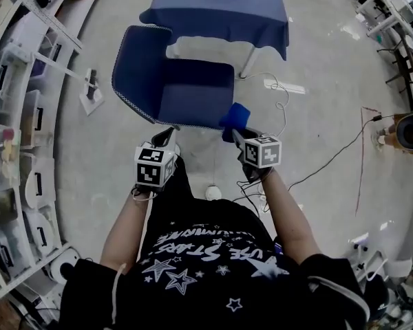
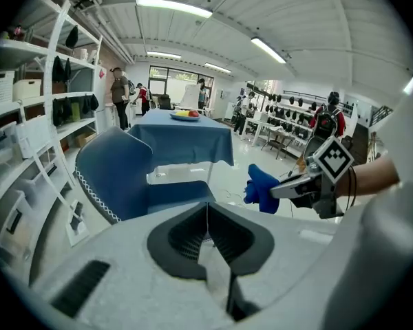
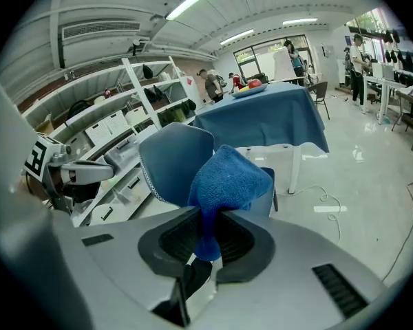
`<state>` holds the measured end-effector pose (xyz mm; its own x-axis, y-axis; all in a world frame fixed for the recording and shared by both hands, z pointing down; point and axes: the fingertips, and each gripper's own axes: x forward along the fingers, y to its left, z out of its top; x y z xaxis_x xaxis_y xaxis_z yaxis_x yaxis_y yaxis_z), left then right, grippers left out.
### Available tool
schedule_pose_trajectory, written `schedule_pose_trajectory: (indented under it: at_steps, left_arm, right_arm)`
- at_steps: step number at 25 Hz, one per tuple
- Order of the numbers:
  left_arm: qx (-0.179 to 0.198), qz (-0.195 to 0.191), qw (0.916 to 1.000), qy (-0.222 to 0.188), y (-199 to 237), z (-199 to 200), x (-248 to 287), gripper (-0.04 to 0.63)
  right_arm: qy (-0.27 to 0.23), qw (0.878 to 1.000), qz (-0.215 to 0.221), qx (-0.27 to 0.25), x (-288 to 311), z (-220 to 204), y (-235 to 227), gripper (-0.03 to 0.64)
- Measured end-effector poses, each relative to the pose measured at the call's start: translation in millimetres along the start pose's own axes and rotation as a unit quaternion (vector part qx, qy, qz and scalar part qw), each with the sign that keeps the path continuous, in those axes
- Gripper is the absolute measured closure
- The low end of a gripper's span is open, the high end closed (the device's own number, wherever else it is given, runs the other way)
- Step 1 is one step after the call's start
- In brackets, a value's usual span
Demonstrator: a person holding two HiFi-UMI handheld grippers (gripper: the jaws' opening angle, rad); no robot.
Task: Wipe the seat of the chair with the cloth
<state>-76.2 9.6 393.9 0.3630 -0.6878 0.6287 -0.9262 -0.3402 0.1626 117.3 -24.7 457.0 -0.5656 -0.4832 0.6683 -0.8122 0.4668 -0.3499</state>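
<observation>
Head view: the blue cloth (image 1: 235, 117) is held in the right hand-held gripper (image 1: 238, 133), just over the near right corner of the chair seat (image 1: 193, 98). Whether it touches the seat cannot be told. The left hand-held gripper (image 1: 166, 136) is seen at the seat's near edge.

Left gripper view: its jaws are pressed together, with nothing between them.

Right gripper view: the jaws are clamped on a narrow tail of the cloth, and the bulk is bunched above them.

The cloth is judged soft, light and floppy. A deeper bite into the bunch would be wanted, since a thin pinch may be dragged loose once the cloth is pressed and swept across the seat.
</observation>
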Motion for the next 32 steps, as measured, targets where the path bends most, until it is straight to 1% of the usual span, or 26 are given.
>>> schedule_pose_trajectory:
  at_steps: [4, 5, 10, 12, 14, 20, 24, 27, 32]
  left_arm:
    - [-0.029, -0.034, 0.9988, 0.021, 40, 15, 38, 0.574]
    - [-0.030, -0.044, 0.9982, 0.029, 48, 18, 47, 0.574]
    - [0.000, -0.087, 0.9940, 0.067, 81, 28, 88, 0.574]
    - [-0.001, -0.103, 0.9911, 0.085, 89, 27, 100, 0.574]
    - [-0.007, -0.111, 0.9893, 0.094, 99, 27, 112, 0.574]
    - [-0.043, -0.117, 0.9854, 0.117, 134, 30, 148, 0.574]
    - [-0.051, -0.120, 0.9840, 0.121, 150, 37, 170, 0.574]
    - [-0.067, -0.110, 0.9842, 0.122, 158, 36, 186, 0.574]
    - [-0.086, -0.086, 0.9841, 0.129, 163, 27, 213, 0.574]
  right_arm:
    - [0.020, 1.000, -0.024, 0.007, 42, 20, 1, 0.561]
    - [0.026, 0.999, -0.030, 0.010, 53, 25, 2, 0.561]
    - [0.056, 0.997, -0.053, 0.003, 110, 50, 13, 0.561]
    - [0.072, 0.995, -0.064, 0.002, 126, 54, 14, 0.561]
    - [0.086, 0.993, -0.075, -0.001, 142, 59, 11, 0.561]
    - [0.105, 0.990, -0.095, -0.010, 182, 82, -7, 0.561]
    - [0.105, 0.989, -0.098, -0.016, 210, 100, -19, 0.561]
    - [0.111, 0.990, -0.083, -0.023, 237, 102, -23, 0.561]
    - [0.129, 0.989, -0.049, -0.061, 290, 103, -32, 0.561]
